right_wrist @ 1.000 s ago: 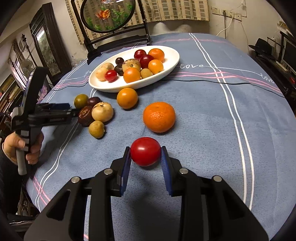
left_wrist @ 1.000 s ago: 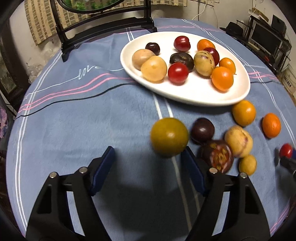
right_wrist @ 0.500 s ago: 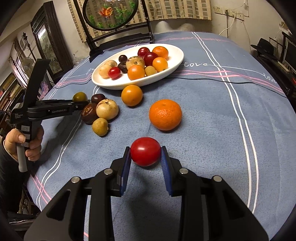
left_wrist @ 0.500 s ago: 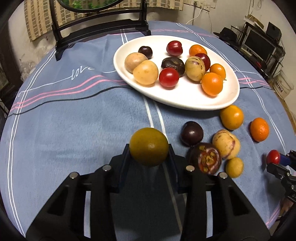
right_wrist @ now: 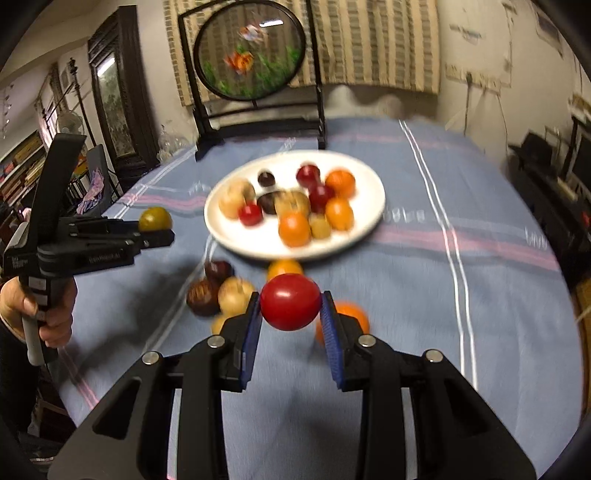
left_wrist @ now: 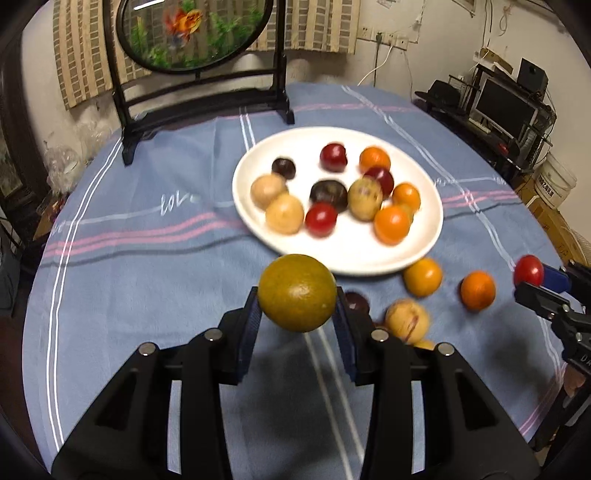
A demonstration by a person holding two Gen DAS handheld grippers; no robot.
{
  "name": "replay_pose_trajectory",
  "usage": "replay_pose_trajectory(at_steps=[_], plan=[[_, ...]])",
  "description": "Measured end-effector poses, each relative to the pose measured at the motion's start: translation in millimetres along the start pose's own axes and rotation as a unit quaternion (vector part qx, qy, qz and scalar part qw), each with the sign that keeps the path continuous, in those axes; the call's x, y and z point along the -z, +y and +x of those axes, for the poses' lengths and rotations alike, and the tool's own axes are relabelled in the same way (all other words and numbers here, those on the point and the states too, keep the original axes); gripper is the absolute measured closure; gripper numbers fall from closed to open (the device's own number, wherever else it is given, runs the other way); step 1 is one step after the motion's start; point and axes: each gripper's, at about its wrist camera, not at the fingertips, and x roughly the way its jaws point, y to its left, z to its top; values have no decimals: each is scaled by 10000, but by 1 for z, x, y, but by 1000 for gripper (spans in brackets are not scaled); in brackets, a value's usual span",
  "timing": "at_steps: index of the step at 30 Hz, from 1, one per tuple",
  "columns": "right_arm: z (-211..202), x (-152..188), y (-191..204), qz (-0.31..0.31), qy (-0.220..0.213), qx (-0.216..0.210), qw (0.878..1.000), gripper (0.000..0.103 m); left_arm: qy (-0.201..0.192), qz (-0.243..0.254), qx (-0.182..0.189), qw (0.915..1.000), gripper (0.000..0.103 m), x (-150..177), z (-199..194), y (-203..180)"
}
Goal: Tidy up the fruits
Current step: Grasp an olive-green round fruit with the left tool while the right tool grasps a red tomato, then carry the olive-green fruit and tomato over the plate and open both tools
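- Olive-green fruit point(left_wrist: 296, 292) sits pinched between the blue pads of your left gripper point(left_wrist: 297, 314), clear of the cloth, in front of the near rim of the white plate point(left_wrist: 424, 236)
- Your right gripper point(right_wrist: 290, 317) has its pads pressed on a red tomato point(right_wrist: 290, 301), also off the table
- On the plate lie about a dozen fruits: red, orange, tan and dark purple ones (blurred, so hard to name)
- Loose on the blue tablecloth point(left_wrist: 147, 295) near the plate: a yellow-orange fruit point(left_wrist: 423, 277), an orange mandarin point(left_wrist: 477, 290), a tan speckled fruit point(left_wrist: 407, 320) and a dark purple one point(left_wrist: 356, 301) just beside your left gripper's right finger
- Behind the plate stands a round goldfish screen point(left_wrist: 192, 33) in a black frame
- Your hand point(right_wrist: 55, 314) grips the left gripper's handle at the edge of the right wrist view
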Motion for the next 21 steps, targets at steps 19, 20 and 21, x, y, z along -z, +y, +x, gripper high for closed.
replay_pose_trajectory(at_steps=[19, 20, 21], plan=[[148, -112, -12, -162, 232, 152, 9995, 70, 162, -394, -210, 9989, 64, -104, 103, 3], [151, -113, -12, -154, 259, 101, 9995, 70, 180, -399, -250, 9987, 63, -105, 107, 3], [156, -114, -13, -132, 303, 54, 9994, 70, 192, -427, -334, 9983, 63, -105, 111, 4]])
